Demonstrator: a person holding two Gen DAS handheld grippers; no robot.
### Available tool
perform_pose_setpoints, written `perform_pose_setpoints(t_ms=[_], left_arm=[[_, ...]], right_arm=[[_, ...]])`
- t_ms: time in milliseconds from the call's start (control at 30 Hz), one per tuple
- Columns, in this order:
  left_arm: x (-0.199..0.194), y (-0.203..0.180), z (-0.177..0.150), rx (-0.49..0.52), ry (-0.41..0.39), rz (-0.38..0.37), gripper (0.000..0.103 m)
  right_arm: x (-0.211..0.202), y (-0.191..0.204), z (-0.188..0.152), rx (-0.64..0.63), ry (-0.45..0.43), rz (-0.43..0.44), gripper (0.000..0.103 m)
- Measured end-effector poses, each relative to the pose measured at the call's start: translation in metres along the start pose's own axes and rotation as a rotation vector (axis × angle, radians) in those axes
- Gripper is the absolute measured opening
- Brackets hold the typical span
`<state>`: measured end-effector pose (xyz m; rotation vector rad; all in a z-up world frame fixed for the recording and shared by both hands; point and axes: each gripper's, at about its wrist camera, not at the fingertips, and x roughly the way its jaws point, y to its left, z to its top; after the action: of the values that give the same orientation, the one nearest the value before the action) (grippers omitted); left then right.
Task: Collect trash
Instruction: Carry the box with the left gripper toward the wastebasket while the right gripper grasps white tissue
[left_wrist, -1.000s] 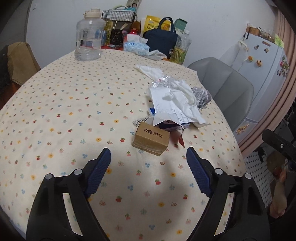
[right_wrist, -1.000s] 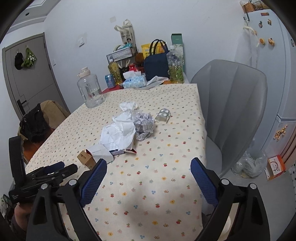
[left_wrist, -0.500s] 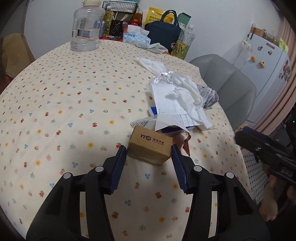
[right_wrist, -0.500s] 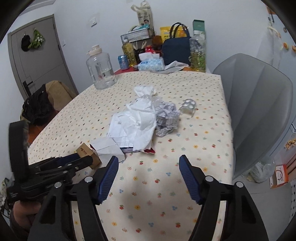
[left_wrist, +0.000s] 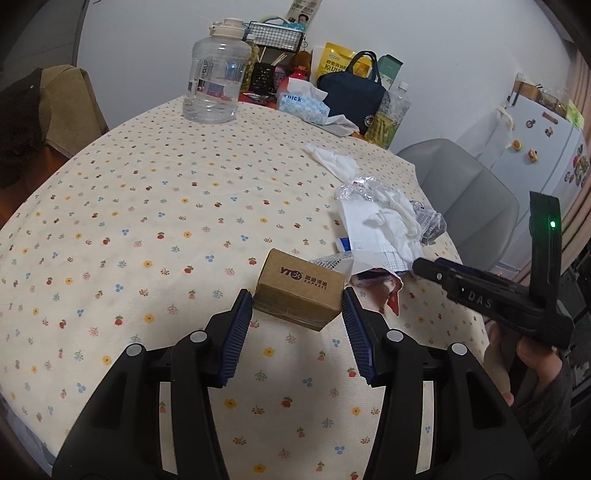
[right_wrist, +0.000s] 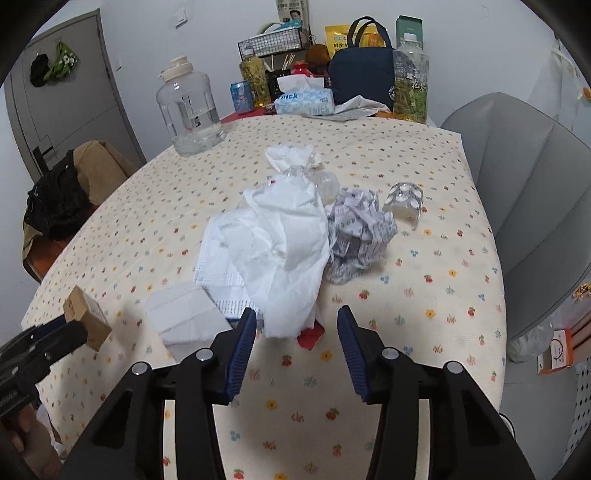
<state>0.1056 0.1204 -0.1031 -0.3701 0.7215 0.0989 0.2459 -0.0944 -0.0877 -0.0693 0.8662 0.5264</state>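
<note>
My left gripper (left_wrist: 297, 302) is shut on a brown cardboard box (left_wrist: 301, 286) printed with an express logo; both blue pads press its sides just above the flowered tablecloth (left_wrist: 147, 206). Beyond the box lies a heap of trash: white tissue (right_wrist: 284, 236), a face mask (right_wrist: 221, 266), crumpled printed paper (right_wrist: 358, 229), a clear plastic blister (right_wrist: 404, 199) and a red wrapper (right_wrist: 310, 338). My right gripper (right_wrist: 297, 321) sits low at the near edge of that heap. Its jaws are closing, with the tissue's lower edge and the red wrapper between the fingertips, untouched by the pads.
A large water jug (left_wrist: 216, 81), a tissue box (left_wrist: 303, 103), a navy bag (left_wrist: 351, 96) and bottles (right_wrist: 410, 85) crowd the table's far end. A grey chair (right_wrist: 532, 192) stands right of the table, a fridge (left_wrist: 535, 147) behind it. A jacket-draped chair (right_wrist: 62, 199) stands left.
The left jaws closed onto the cardboard box and hold it. The right gripper came forward and down to the trash heap while its jaws narrowed.
</note>
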Motion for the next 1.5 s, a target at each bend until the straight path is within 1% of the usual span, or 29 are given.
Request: perform_pose_setpoints(t_ms=[167, 200, 233, 267, 300, 333, 367, 567, 667, 800, 900, 1067, 1200, 1333, 1500], left_arm=[[-0.007, -0.003, 0.0, 0.001, -0.012, -0.006, 0.05], [-0.009, -0.005, 0.0, 0.005, -0.018, -0.005, 0.05], [-0.011, -0.006, 0.0, 0.009, -0.022, -0.003, 0.05], [-0.013, -0.006, 0.0, 0.013, -0.026, 0.002, 0.05], [-0.015, -0.006, 0.001, 0.014, -0.029, 0.006, 0.05], [-0.017, -0.005, 0.001, 0.012, -0.033, 0.008, 0.05], [-0.019, -0.005, 0.002, 0.011, -0.036, 0.011, 0.05], [-0.029, -0.004, 0.002, 0.01, -0.055, 0.017, 0.05], [-0.033, -0.01, 0.004, 0.021, -0.066, 0.016, 0.05], [-0.039, -0.02, 0.011, 0.047, -0.09, 0.008, 0.05], [-0.041, -0.029, 0.015, 0.064, -0.101, -0.005, 0.05], [-0.039, -0.053, 0.021, 0.105, -0.103, -0.043, 0.05], [-0.036, -0.074, 0.022, 0.139, -0.102, -0.075, 0.05], [-0.03, -0.101, 0.02, 0.175, -0.095, -0.099, 0.05], [-0.02, -0.139, 0.02, 0.233, -0.084, -0.142, 0.05]], right_arm=[[0.01, 0.001, 0.016, -0.008, 0.025, 0.018, 0.045], [0.012, 0.002, 0.019, -0.012, 0.028, 0.024, 0.041], [0.015, 0.003, 0.02, -0.016, 0.038, 0.024, 0.03], [0.018, 0.003, 0.021, -0.015, 0.05, 0.026, 0.023], [0.019, 0.003, 0.021, -0.009, 0.058, 0.033, 0.014], [0.019, 0.002, 0.021, 0.001, 0.062, 0.045, 0.008], [0.017, 0.002, 0.021, 0.005, 0.058, 0.047, 0.005], [-0.019, 0.009, 0.021, 0.001, -0.014, 0.085, 0.003], [-0.044, 0.011, 0.023, -0.002, -0.056, 0.104, 0.003], [-0.078, 0.008, 0.022, -0.001, -0.12, 0.108, 0.003], [-0.098, 0.003, 0.019, 0.009, -0.148, 0.113, 0.003], [-0.133, -0.02, 0.01, 0.061, -0.2, 0.101, 0.003], [-0.161, -0.048, -0.002, 0.109, -0.241, 0.066, 0.003], [-0.177, -0.076, -0.016, 0.16, -0.249, 0.051, 0.002], [-0.188, -0.115, -0.039, 0.247, -0.255, -0.016, 0.002]])
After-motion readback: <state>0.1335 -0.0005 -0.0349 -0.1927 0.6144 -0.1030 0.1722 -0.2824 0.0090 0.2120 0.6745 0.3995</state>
